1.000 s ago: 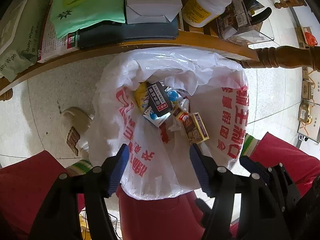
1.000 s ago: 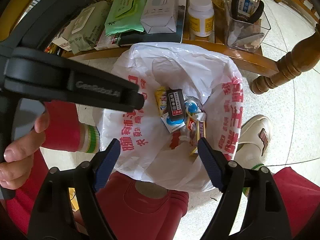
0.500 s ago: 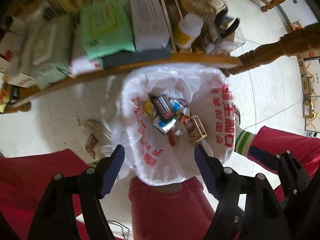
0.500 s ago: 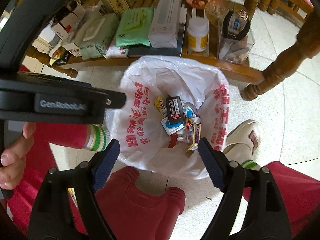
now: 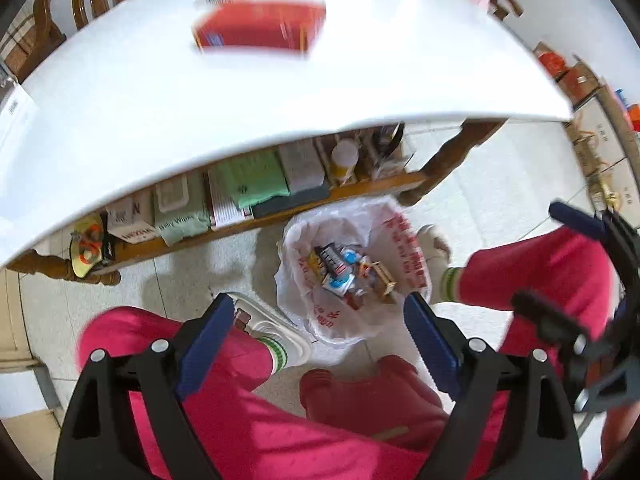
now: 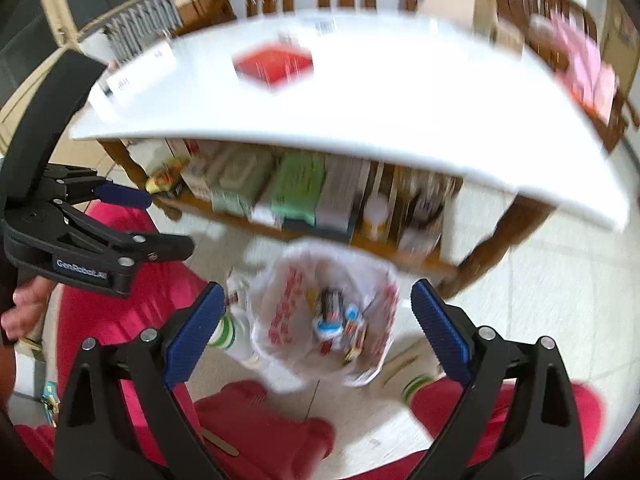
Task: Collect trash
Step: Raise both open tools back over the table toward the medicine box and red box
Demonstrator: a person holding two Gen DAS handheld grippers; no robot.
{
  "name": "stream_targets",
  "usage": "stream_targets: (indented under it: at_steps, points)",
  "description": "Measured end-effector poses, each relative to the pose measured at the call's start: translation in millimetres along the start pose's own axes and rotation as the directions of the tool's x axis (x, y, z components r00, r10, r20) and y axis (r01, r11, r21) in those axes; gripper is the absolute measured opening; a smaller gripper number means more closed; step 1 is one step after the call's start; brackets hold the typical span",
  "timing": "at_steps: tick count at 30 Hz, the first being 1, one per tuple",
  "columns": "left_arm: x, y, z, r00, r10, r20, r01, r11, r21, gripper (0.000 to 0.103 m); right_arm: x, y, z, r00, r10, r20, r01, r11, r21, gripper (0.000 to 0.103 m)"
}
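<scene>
Both tools, the left tool (image 5: 316, 326) and the right tool (image 6: 316, 328), are wide apart and hold nothing. The white plastic trash bag with red print (image 5: 404, 248) stands on the floor under the white tabletop (image 5: 120, 120). I judge the next step is fetching the blurred red box (image 5: 260, 30) on it; its label is unreadable.

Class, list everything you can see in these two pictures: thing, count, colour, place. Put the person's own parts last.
Table top: one, white, above.
Box: one, red, on the table.
Trash bag: one, white with red print, on the floor, open, holding wrappers.
Shelf: one, wooden, under the table, with packets.
Wipes pack: one, green, on the shelf.
Bottle: one, white, on the shelf.
Left tongs: open, empty.
Right tongs: open, empty.
</scene>
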State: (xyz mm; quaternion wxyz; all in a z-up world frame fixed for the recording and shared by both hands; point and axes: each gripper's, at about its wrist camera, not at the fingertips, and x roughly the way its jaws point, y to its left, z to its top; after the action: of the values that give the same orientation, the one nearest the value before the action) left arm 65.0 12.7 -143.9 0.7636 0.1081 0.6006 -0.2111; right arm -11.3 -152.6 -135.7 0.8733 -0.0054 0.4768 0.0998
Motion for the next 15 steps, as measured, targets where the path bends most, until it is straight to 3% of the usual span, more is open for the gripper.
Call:
stream_targets:
  at_steps: [5, 9, 12, 15]
  points:
    - [-72.4, 28.1, 29.2, 0.997, -0.023, 0.071, 0.018, 0.998, 0.067, 0.087, -61.1, 0.7, 44.7, 0.993, 0.011, 0.116, -0.001, 0.996, -0.090, 0.096]
    - [-130.7, 55.8, 69.1, 0.987, 0.041, 0.152, -0.065, 0.985, 0.158, 0.090, -101.1, -4.9, 81.8, 0.983, 0.027, 0.183, -0.005, 0.992, -0.122, 0.096]
    - [-155.6, 77.6, 102.9, 0.989, 0.013, 0.145, -0.037, 0.986, 0.164, 0.093, -130.0, -9.0, 115.1, 0.971, 0.030, 0.236, 0.004, 0.990, -0.139, 0.096]
    - [-164.9, 95.7, 141.7, 0.993, 0.037, 0.112, -0.050, 0.992, 0.112, 0.094, -151.0, -14.9, 146.6, 0.959, 0.032, 0.282, 0.015, 0.987, -0.160, 0.096]
